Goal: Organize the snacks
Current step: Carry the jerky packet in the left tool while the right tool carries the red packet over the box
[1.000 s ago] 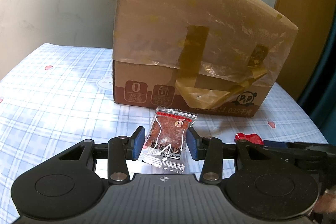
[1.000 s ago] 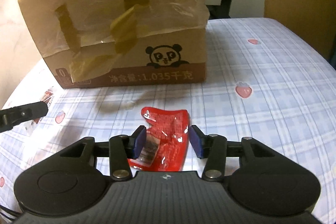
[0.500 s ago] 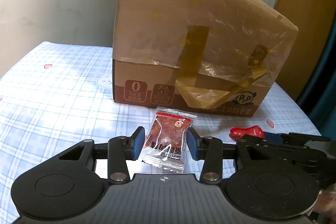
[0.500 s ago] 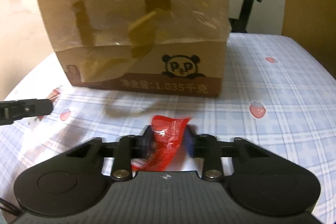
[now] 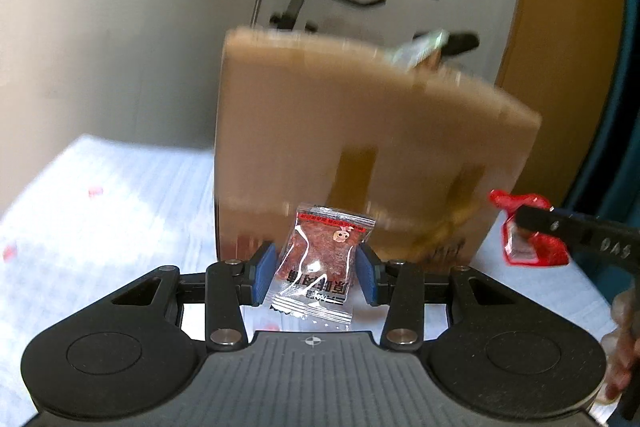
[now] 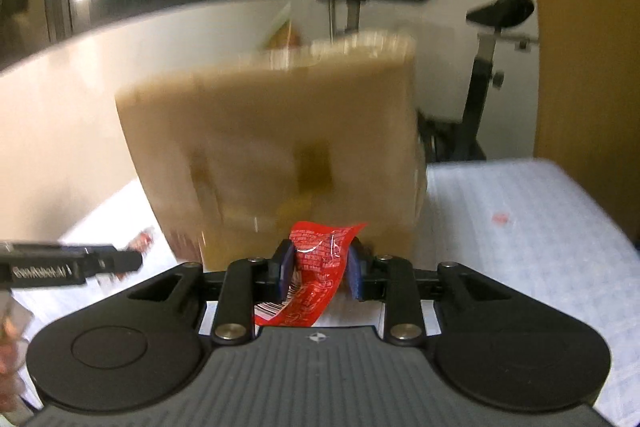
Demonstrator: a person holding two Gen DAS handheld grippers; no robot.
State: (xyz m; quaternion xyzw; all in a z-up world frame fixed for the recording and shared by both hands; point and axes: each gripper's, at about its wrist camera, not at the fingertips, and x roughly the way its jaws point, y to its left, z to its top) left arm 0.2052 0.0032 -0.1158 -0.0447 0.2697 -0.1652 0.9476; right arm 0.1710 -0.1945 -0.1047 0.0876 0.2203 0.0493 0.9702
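The left gripper point(image 5: 316, 277) pinches a clear jerky packet point(image 5: 322, 263) and the right gripper point(image 6: 320, 273) clamps a crumpled red snack packet point(image 6: 316, 273), both held before the blurred cardboard box point(image 5: 360, 147) on the checked tablecloth point(image 5: 100, 207).

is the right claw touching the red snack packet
Touching. The right wrist view shows the right claw closed on the red snack packet, both blue pads pressed against its crumpled sides with no gap.
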